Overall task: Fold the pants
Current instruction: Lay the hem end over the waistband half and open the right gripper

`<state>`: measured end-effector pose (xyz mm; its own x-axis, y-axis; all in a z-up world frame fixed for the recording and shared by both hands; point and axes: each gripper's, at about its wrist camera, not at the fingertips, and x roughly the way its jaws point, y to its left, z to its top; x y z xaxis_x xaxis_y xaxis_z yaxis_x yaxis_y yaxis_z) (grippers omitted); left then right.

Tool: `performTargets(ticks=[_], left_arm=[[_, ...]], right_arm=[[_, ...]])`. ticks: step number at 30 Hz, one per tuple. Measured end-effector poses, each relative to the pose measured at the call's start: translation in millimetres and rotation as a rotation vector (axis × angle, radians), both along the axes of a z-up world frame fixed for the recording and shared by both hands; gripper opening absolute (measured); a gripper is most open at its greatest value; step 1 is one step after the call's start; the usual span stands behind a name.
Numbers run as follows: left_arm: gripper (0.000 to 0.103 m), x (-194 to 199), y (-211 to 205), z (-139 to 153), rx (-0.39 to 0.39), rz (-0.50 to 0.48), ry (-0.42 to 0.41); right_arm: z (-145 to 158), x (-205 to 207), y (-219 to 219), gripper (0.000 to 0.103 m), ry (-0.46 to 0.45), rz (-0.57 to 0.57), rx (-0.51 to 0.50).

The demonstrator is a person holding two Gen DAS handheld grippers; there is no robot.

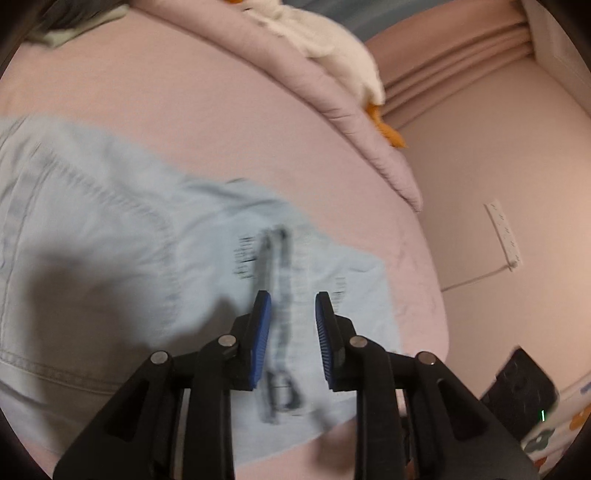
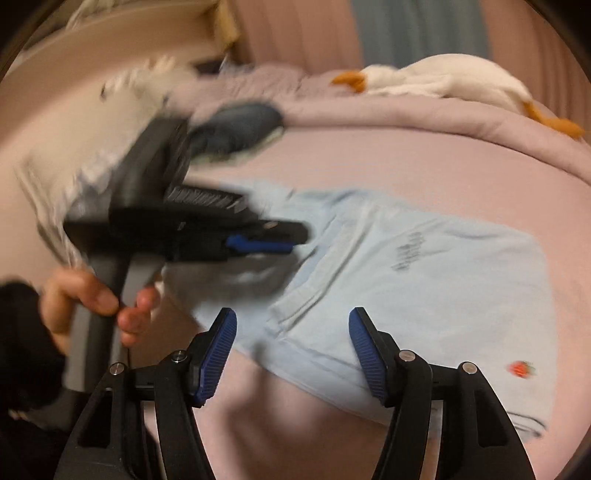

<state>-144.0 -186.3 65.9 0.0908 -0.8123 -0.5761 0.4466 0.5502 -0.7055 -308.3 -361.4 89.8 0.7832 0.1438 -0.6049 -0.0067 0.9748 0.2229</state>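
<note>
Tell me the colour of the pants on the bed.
Light blue pants, clearest in the right wrist view.

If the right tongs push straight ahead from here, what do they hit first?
Most likely the light blue pants lying on the pink bed: the right tongs are open and empty, angled down at the fabric. Depth is unclear.

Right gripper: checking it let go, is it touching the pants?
Cannot tell. In the right wrist view the right gripper is open above the pants; blur hides any gap.

Pink bed [image 1: 184, 92], pink wall [image 1: 480, 166], curtain [image 2: 417, 33]
</note>
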Motion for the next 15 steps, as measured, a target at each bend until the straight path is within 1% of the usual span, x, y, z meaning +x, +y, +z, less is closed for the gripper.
performTargets(ticks=[2, 4, 5, 6, 7, 8, 10, 11, 13, 14, 15], left_arm=[[0.024, -8, -24, 8, -0.020, -0.059, -0.017], [0.021, -23, -51, 11, -0.018, -0.135, -0.031], [0.021, -29, -61, 10, -0.007, -0.165, -0.036], [0.020, -35, -72, 8, 0.017, -0.191, -0.050], [0.018, -40, -83, 3, 0.049, -0.206, -0.076], [0.004, -42, -90, -2, 0.084, -0.212, -0.096], [0.003, -42, -89, -17, 0.184, -0.173, -0.121], [0.003, -39, -81, -24, 0.218, -0.143, -0.129], [0.002, -35, -61, -31, 0.253, -0.101, -0.147], [0.002, -33, -52, -33, 0.263, -0.085, -0.154], [0.003, -31, -41, -34, 0.248, -0.077, -0.145]], right_arm=[[8, -11, -25, 0.063, -0.019, -0.108, 0.007], [7, -15, -52, 0.063, 0.024, -0.250, -0.039], [5, -16, -61, 0.058, 0.046, -0.294, -0.050], [1, -18, -70, 0.045, 0.067, -0.321, -0.048], [-3, -17, -75, 0.040, 0.080, -0.336, -0.046], [-8, -16, -78, 0.038, 0.096, -0.352, -0.056], [-17, -12, -77, 0.038, 0.125, -0.352, -0.082], [-22, -11, -76, 0.038, 0.141, -0.350, -0.100], [-33, -5, -71, 0.038, 0.187, -0.344, -0.150], [-36, -12, -72, 0.038, 0.192, -0.341, -0.174], [-37, -13, -70, 0.038, 0.191, -0.336, -0.201]])
